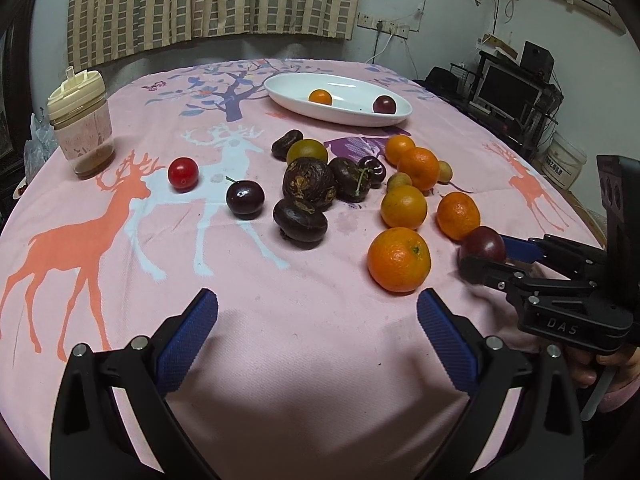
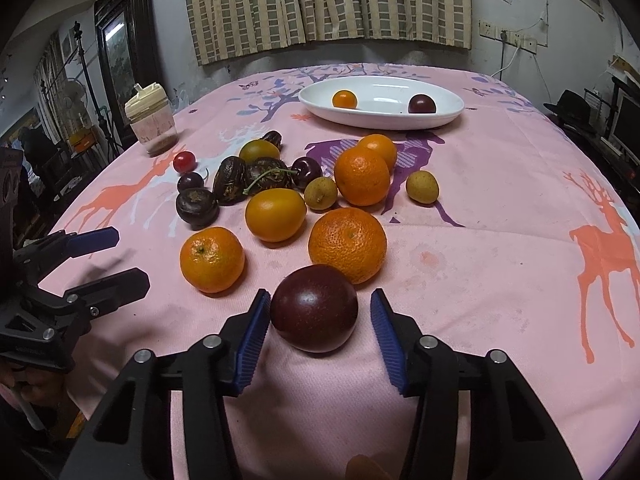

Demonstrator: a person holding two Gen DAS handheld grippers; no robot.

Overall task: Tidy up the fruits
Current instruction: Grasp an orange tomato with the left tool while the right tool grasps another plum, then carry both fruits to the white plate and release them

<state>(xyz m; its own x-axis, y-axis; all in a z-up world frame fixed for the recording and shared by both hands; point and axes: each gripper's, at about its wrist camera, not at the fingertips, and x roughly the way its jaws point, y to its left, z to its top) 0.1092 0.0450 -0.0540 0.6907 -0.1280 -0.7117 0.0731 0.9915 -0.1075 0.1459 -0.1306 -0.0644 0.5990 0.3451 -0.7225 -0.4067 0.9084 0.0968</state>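
Note:
A dark red plum [image 2: 314, 307] lies on the pink tablecloth between the blue pads of my right gripper [image 2: 320, 296]. The left pad is almost against it, the right pad stands a little off, so the jaws are open around it. In the left wrist view the same plum [image 1: 482, 245] shows between the right gripper's fingers. My left gripper [image 1: 317, 296] hovers open over bare cloth with nothing between its fingers, an orange [image 1: 399, 260] just beyond it. A white oval plate [image 1: 340, 120] at the back holds a small orange [image 1: 320, 97] and a plum [image 1: 384, 105].
Several oranges [image 2: 347, 243], dark passion fruits [image 1: 308, 180], cherries [image 1: 245, 199], small yellow-green fruits [image 2: 422, 187] and a red cherry tomato [image 1: 183, 173] are scattered mid-table. A lidded cup [image 1: 82, 120] stands at the far left. A person's hand [image 1: 612, 364] holds the right gripper's handle.

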